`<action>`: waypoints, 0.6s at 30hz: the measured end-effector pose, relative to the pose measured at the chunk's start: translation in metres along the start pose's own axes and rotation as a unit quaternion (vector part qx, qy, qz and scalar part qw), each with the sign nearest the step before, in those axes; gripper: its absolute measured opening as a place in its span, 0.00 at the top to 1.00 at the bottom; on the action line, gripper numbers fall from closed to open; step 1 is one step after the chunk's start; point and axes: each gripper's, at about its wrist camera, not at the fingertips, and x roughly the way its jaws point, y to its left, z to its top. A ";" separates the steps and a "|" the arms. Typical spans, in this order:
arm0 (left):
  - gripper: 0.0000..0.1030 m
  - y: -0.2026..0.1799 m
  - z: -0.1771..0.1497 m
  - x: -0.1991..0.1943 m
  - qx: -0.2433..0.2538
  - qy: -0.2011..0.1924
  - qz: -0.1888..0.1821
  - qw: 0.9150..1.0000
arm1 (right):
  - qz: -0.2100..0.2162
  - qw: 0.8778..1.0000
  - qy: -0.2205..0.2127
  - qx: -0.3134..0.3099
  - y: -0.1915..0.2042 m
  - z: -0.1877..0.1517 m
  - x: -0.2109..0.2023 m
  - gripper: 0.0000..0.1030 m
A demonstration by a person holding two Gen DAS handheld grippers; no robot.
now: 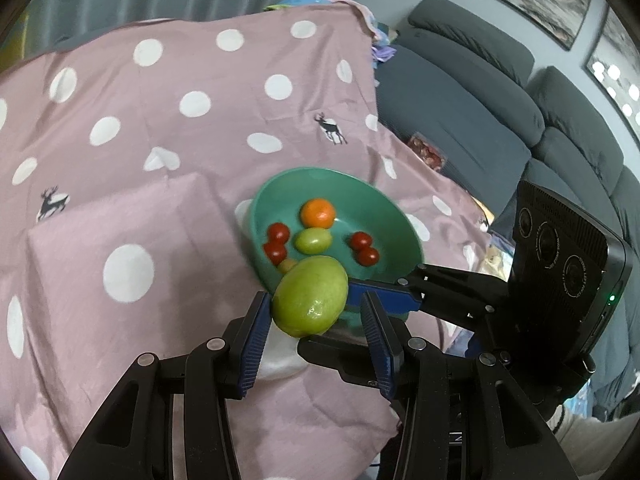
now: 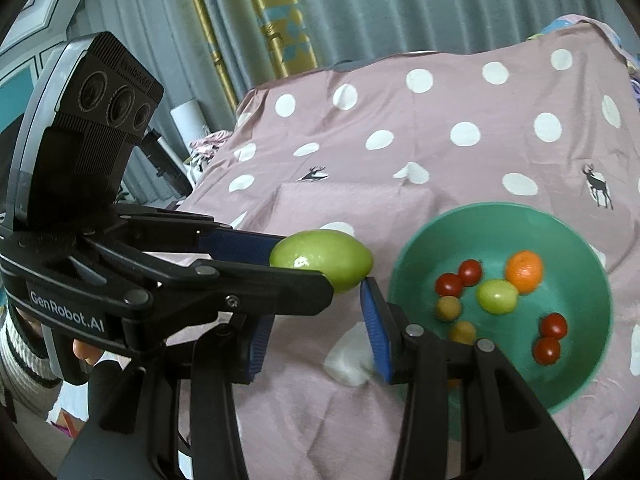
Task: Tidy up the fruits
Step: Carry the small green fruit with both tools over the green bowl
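A: Item, green fruit (image 2: pixel 320 262)?
B: Held off the cloth (image 2: pixel 440 184), at nine o'clock from the teal bowl (image 2: pixel 568 240).
A: Fingers?
B: Left gripper (image 1: pixel 316 300) and right gripper (image 2: pixel 314 304) both clamped on it.

1. A large green fruit (image 1: pixel 310 298) hangs in the air beside the bowl's near rim.
2. The teal bowl (image 2: pixel 576 240) holds an orange fruit (image 2: pixel 524 271), a small green fruit (image 2: pixel 497 296), red tomatoes (image 2: pixel 458 279) and two tan berries (image 2: pixel 448 307).

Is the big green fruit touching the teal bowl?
Apart. The right wrist view shows pink cloth between the big green fruit and the teal bowl; in the left wrist view they merely overlap.
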 end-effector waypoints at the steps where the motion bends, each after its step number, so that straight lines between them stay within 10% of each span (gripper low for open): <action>1: 0.55 -0.002 0.001 0.001 0.003 0.001 0.000 1.000 | -0.002 1.000 -0.003 0.004 -0.003 -0.001 -0.002 0.58; 18: 0.55 -0.049 0.031 0.054 0.049 0.034 -0.024 0.998 | -0.041 0.998 -0.028 0.049 -0.057 -0.019 -0.037 0.58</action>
